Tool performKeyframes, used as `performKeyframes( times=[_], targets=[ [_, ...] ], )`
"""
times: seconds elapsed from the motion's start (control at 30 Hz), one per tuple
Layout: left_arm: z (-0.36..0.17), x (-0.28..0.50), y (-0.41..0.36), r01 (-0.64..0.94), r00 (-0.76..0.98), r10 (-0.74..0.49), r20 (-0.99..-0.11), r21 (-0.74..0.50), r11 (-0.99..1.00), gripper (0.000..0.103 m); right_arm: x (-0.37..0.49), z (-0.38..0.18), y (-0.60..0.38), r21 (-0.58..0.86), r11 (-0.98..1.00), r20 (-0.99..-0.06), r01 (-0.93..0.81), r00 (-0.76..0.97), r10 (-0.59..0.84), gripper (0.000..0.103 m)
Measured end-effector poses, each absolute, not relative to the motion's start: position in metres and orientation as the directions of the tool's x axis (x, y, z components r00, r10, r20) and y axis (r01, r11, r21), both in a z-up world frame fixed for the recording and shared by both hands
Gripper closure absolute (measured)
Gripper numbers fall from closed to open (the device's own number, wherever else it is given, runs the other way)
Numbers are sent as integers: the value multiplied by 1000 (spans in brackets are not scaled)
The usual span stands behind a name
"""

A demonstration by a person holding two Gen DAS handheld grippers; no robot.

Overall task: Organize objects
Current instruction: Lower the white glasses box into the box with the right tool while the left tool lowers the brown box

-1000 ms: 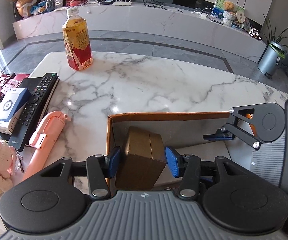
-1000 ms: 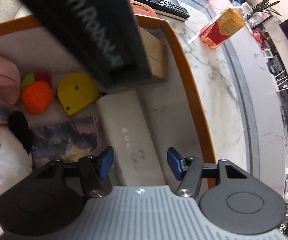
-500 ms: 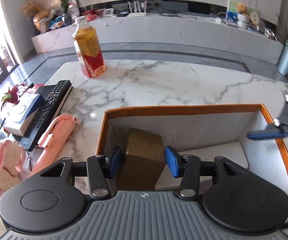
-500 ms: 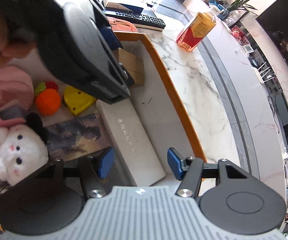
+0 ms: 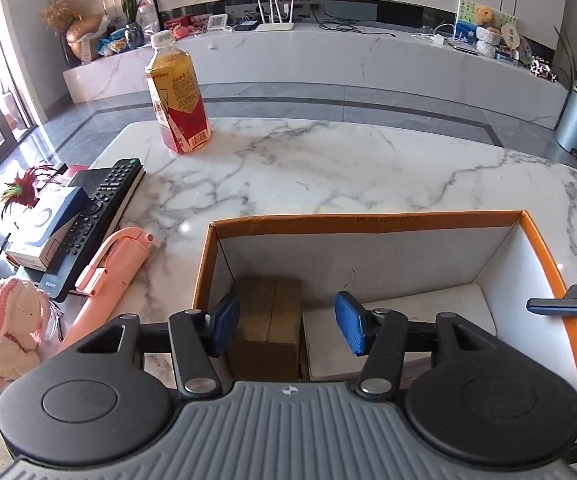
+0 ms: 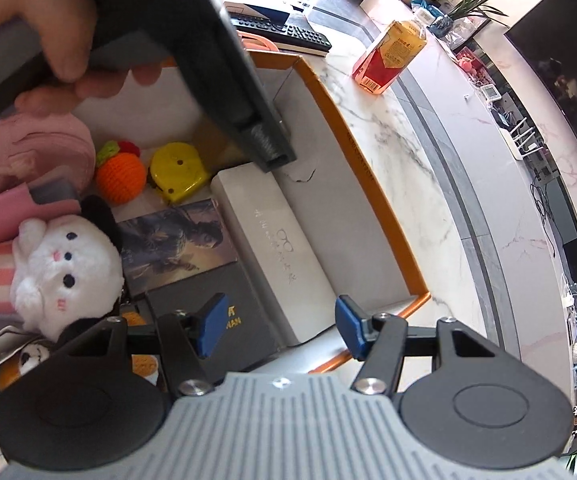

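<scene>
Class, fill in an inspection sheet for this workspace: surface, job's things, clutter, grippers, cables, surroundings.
Surface: white marble table.
Job's things: brown carton standing in the corner of the orange-rimmed box beside a long white case; toys also inside.
Clutter: drink bottle, remote, pink stick on the table.
Grippers: left hand-held gripper open above the carton; right hand-held gripper open, empty.
Cables: on the far counter.
Surroundings: living room, router, plants.

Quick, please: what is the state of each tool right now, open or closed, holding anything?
Left tool: open, holding nothing; the brown box sits below it.
Right tool: open, empty.
</scene>
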State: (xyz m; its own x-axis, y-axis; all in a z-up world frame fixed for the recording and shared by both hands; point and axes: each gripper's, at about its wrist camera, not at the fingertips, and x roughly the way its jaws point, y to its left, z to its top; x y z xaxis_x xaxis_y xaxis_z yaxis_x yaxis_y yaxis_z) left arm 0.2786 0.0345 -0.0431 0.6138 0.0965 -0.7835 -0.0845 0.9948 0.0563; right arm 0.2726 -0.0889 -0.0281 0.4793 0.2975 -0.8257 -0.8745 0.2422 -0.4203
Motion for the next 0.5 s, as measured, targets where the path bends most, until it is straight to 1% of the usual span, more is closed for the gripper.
performKeyframes(
  times=[0.07, 0.1, 0.13, 0.17, 0.2, 0.23, 0.27, 0.3, 0.37, 0.5],
  targets=[
    [-39, 276, 36, -51, 607, 65, -792, 42, 998, 41, 270, -29, -89, -422, 242, -826, -874, 481, 296, 43],
    [-37, 274, 37, -25, 596, 47, -802, 39, 999, 44, 268, -28, -90, -422, 241, -826, -874, 481, 296, 43],
    [-35, 272, 37, 0, 584, 35, -811, 43, 999, 49, 267, -27, -91, -421, 242, -826, -874, 480, 297, 43],
    [-33, 269, 36, 30, 573, 26, -819, 53, 998, 57, 265, -26, -92, -419, 244, -826, -875, 479, 296, 43],
    [-32, 267, 34, 68, 561, 18, -827, 68, 995, 63, 264, -25, -93, -413, 246, -830, -877, 474, 296, 43],
    [-32, 263, 32, 103, 552, 15, -834, 86, 991, 67, 262, -25, -93, -406, 247, -833, -880, 468, 295, 43],
    [-32, 260, 28, 138, 541, 17, -841, 108, 985, 73, 261, -25, -94, -404, 248, -835, -881, 465, 294, 44],
    [-33, 257, 25, 171, 533, 20, -846, 131, 977, 81, 259, -26, -94, -403, 247, -836, -881, 464, 292, 45],
    [-39, 253, 20, 226, 516, 21, -856, 160, 961, 89, 256, -27, -95, -398, 242, -843, -885, 456, 284, 50],
    [-54, 258, 21, 243, 473, 17, -881, 148, 959, 94, 253, -32, -95, -389, 240, -851, -889, 447, 275, 54]
  ],
)
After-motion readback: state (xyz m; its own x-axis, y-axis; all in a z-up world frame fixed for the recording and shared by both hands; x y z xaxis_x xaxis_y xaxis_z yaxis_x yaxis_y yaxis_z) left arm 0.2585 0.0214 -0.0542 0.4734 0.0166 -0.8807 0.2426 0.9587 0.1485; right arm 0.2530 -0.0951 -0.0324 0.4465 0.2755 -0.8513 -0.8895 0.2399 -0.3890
